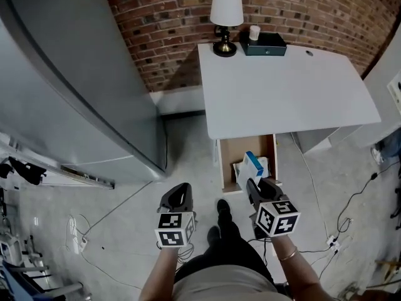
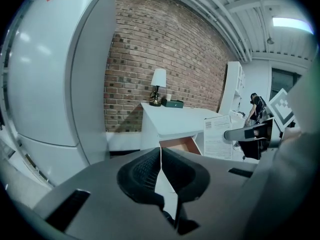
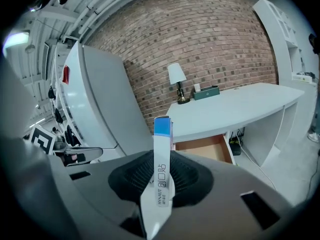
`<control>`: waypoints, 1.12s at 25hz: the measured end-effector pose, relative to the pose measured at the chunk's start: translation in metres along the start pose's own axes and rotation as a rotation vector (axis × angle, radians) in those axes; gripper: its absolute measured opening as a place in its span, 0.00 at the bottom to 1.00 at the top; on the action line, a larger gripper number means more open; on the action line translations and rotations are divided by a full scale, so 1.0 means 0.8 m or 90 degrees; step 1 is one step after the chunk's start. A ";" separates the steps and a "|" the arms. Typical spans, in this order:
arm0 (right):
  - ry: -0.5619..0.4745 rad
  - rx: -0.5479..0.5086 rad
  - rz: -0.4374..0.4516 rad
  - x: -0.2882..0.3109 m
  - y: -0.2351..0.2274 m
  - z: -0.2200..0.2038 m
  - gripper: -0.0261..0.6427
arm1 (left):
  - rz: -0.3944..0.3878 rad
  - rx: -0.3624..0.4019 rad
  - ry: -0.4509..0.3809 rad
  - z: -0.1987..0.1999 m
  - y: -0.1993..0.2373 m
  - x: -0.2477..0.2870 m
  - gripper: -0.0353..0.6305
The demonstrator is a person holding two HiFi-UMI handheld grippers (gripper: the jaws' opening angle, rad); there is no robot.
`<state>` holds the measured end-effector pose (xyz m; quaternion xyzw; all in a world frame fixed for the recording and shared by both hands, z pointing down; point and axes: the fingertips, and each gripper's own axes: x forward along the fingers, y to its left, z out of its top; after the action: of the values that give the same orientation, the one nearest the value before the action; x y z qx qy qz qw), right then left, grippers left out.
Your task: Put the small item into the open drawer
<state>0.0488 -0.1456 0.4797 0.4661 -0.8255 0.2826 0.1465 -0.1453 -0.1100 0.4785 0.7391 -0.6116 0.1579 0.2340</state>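
- The right gripper pinched a slim blue-and-white box between its jaws. The pads pressed on the box's flat faces, so the jaws stood only as far apart as the box is thick.
- The box was the small item to be stowed. It was up in the air in that grip, not yet in the drawer.
- Its long axis ran along the jaws. The blue end stuck out past the tips, pointing forward and away from the person.
- The left gripper had its jaws pressed together on nothing and hung over bare floor.
- The drawer stood pulled out from under the white desk, with its wooden bottom showing at the back. Something pale lay in its front part, though I could not tell what.
- The relation that mattered: the drawer lay just ahead of and below the right gripper's tips. From the head view the box's far end overlapped the drawer's front part, while the right gripper view showed the drawer beyond the box and a little to its right.
- The right hand was plainly the nearer one. The left gripper sat well off to the left of the drawer.
- I judged that the box needed carrying a little forward and down, blue end first, before the jaws let go over the open space.
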 end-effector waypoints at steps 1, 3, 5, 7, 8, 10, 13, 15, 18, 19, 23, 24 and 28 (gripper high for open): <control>0.007 0.002 0.003 0.010 -0.003 -0.002 0.19 | 0.003 -0.002 0.002 0.000 0.002 0.006 0.09; 0.022 0.003 0.007 0.030 -0.011 -0.005 0.19 | 0.010 -0.008 0.006 0.001 0.007 0.017 0.09; 0.038 0.003 0.010 0.050 -0.018 -0.008 0.19 | 0.016 -0.015 0.013 0.000 0.012 0.029 0.09; 0.055 0.005 0.011 0.070 -0.024 -0.012 0.19 | 0.022 -0.021 0.020 -0.001 0.018 0.039 0.09; 0.063 0.007 0.011 0.080 -0.027 -0.015 0.19 | 0.023 -0.023 0.024 -0.002 0.021 0.045 0.09; 0.080 0.011 0.012 0.101 -0.032 -0.023 0.19 | 0.026 -0.029 0.034 -0.005 0.027 0.056 0.09; 0.108 0.014 0.014 0.133 -0.038 -0.039 0.19 | 0.032 -0.037 0.048 -0.011 0.039 0.071 0.09; 0.127 0.013 0.012 0.152 -0.046 -0.051 0.19 | 0.038 -0.043 0.054 -0.017 0.045 0.083 0.09; 0.156 0.009 0.005 0.180 -0.059 -0.069 0.19 | 0.037 -0.056 0.072 -0.026 0.050 0.100 0.09; 0.165 0.008 0.003 0.189 -0.062 -0.075 0.19 | 0.037 -0.061 0.079 -0.030 0.052 0.104 0.09; 0.193 0.009 -0.005 0.225 -0.079 -0.098 0.19 | 0.039 -0.070 0.092 -0.044 0.060 0.127 0.09; 0.200 0.010 -0.007 0.234 -0.083 -0.104 0.19 | 0.040 -0.072 0.096 -0.048 0.062 0.133 0.09; 0.231 0.009 -0.016 0.265 -0.096 -0.127 0.19 | 0.044 -0.081 0.111 -0.064 0.070 0.156 0.09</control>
<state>0.0010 -0.2610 0.6929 0.4189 -0.7776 0.3662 0.2930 -0.1722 -0.1945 0.5949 0.6847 -0.6229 0.1907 0.3268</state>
